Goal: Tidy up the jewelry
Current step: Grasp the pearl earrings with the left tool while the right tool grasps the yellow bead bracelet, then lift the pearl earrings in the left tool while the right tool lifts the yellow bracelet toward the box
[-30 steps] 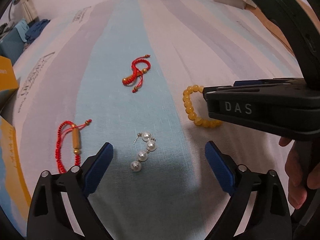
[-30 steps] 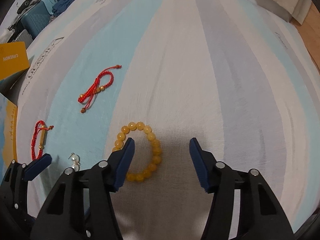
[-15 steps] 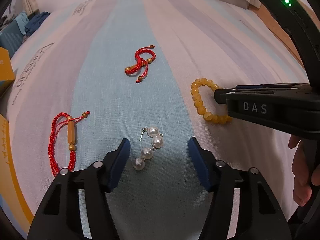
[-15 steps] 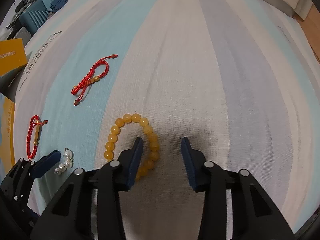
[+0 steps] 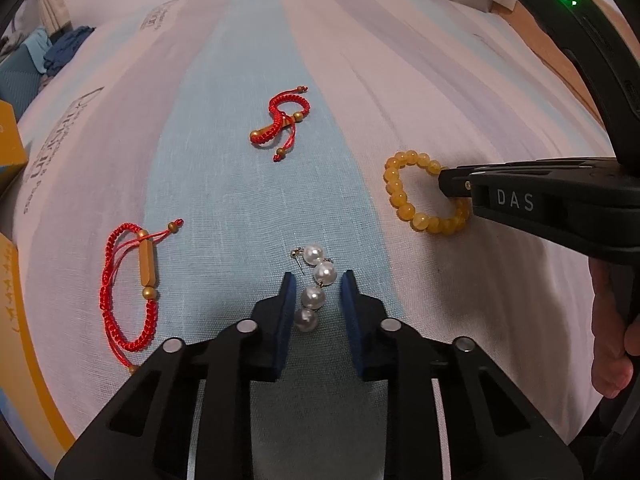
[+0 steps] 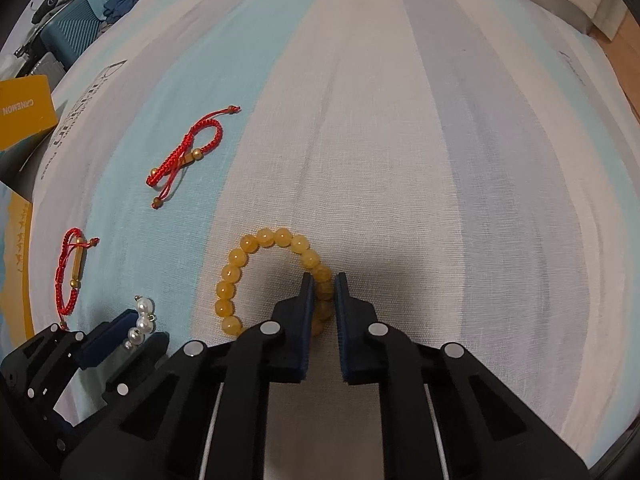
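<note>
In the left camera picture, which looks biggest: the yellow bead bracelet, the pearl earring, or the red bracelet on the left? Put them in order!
1. Red bracelet, nearer the camera, so its lead is unsure.
2. Yellow bead bracelet, partly hidden.
3. Pearl earring, smallest.

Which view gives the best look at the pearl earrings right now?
The left wrist view: the pearl earrings lie centred on the striped sheet between the closing jaws of the left gripper, every pearl distinct. In the right wrist view they appear small and partly hidden near the lower left edge.

Bare striped sheet (image 6: 460,200) beyond the amber bracelet (image 6: 256,264); red bracelets (image 6: 188,156) leftward.
</note>
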The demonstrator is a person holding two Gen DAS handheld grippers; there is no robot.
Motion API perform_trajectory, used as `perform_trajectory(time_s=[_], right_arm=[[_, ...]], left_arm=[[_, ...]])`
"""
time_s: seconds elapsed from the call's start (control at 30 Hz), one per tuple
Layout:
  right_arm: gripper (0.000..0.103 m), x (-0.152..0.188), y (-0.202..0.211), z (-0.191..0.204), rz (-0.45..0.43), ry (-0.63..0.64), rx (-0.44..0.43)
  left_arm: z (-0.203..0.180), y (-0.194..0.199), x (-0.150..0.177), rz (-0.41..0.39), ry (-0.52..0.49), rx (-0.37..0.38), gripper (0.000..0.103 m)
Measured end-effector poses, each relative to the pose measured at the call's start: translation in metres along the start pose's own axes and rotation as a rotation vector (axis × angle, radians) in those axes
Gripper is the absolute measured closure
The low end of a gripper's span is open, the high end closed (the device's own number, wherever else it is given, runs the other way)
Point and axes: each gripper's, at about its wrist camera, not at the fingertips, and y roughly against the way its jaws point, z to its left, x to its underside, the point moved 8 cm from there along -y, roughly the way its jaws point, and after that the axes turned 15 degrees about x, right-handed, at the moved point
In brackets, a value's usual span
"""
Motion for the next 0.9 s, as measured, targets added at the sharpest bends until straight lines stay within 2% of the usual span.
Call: perform_trajectory(time_s=[0.2,0.9], right_arm=[[0.094,-0.001,0.007,0.001,-0.014,-0.015,-0.013],[0.094,-0.011,0.050,-0.009,-0.101,-0.061,-0.082]], left_arm=[[0.004,0.005,-0.001,-0.008,0.022,0.017,0.092],[0.001,0.025,-0.010,-0.029,0.022,0.021,0.093]])
